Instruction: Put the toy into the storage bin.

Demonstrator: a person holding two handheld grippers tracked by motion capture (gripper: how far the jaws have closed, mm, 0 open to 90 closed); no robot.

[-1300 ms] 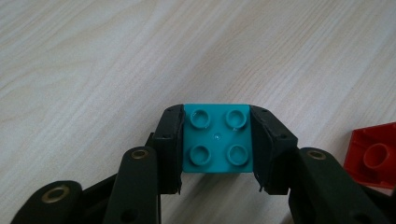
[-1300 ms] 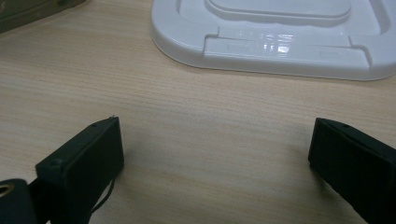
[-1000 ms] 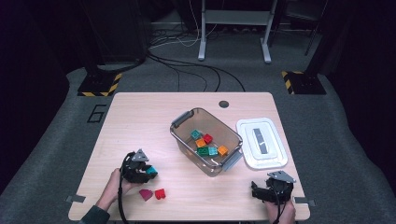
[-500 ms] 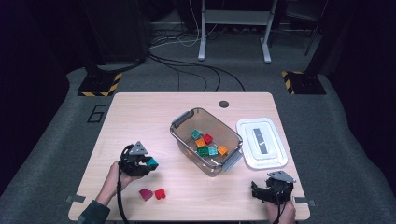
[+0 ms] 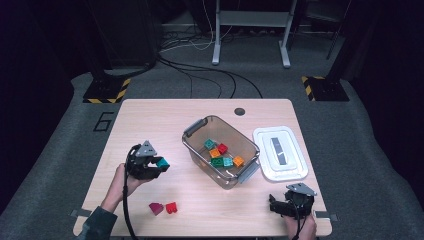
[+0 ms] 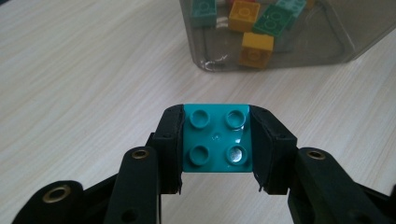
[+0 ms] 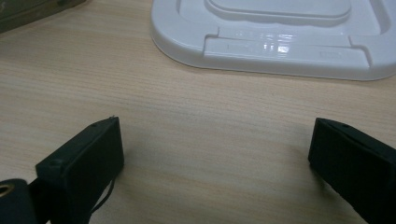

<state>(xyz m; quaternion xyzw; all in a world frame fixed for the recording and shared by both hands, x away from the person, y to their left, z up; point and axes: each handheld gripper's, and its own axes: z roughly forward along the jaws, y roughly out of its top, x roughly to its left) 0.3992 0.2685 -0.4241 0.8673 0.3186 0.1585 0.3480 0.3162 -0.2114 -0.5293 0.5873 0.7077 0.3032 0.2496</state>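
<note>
The left claw [image 5: 156,165] is pinching a teal brick [image 6: 218,138] by two opposite flat sides, studs facing the camera, and is holding it off the tabletop [image 5: 150,125] near the left edge, a little short of the clear bin [image 5: 221,150] in the middle. The brick is looking like hard, glossy moulded plastic: light, stiff and not fragile, though its smooth walls are probably slippery, so the square grip across the flat sides with the pads low on the walls is likely the safest hold, rather than a grip on corners or studs. Its top is carrying four studs, two by two.

The right claw [image 7: 215,154] is resting spread wide over bare wood near the front right corner, with nothing between its jaws, just in front of the white lid [image 5: 280,152] lying beside the bin.

Counting: one teal brick in the left claw; two loose pieces near the front edge, a red brick [image 5: 171,207] and a maroon piece [image 5: 155,208] just beside it; about six bricks inside the bin in teal, green, orange and red, though overlap is making that number uncertain; one bin, one lid, two claws.
</note>
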